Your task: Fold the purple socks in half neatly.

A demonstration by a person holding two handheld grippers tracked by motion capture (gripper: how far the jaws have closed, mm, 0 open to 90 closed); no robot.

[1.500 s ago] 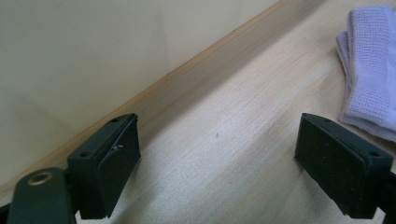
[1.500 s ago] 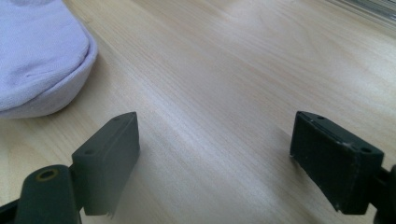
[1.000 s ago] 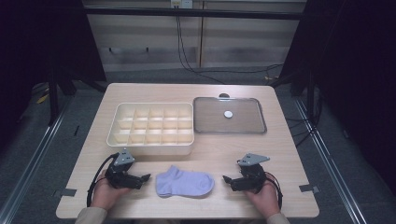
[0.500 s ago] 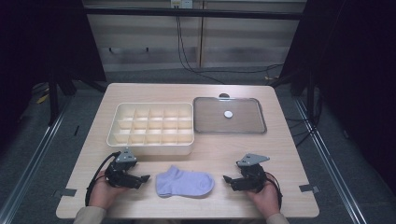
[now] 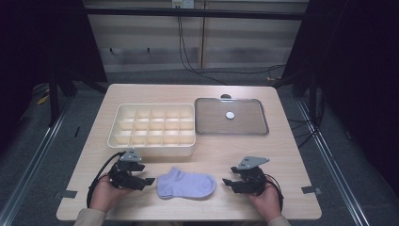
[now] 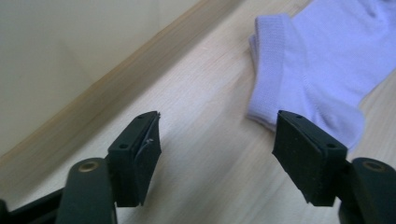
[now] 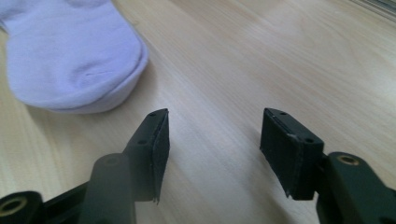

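High view shows the left gripper [image 5: 143,181] and right gripper [image 5: 229,182] low on the wooden table [image 5: 287,155], each held in a hand, jaws spread wide with nothing between them. Between the two grippers lies a lavender ankle sock [image 5: 186,184], flat, its cuff just beside the left gripper and its toe near the right. Farther back sit a cream compartment organizer box [image 5: 153,130] and, beside it, its clear lid [image 5: 230,116].

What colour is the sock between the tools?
Pale lavender sock, plain, clearest in the left gripper view.
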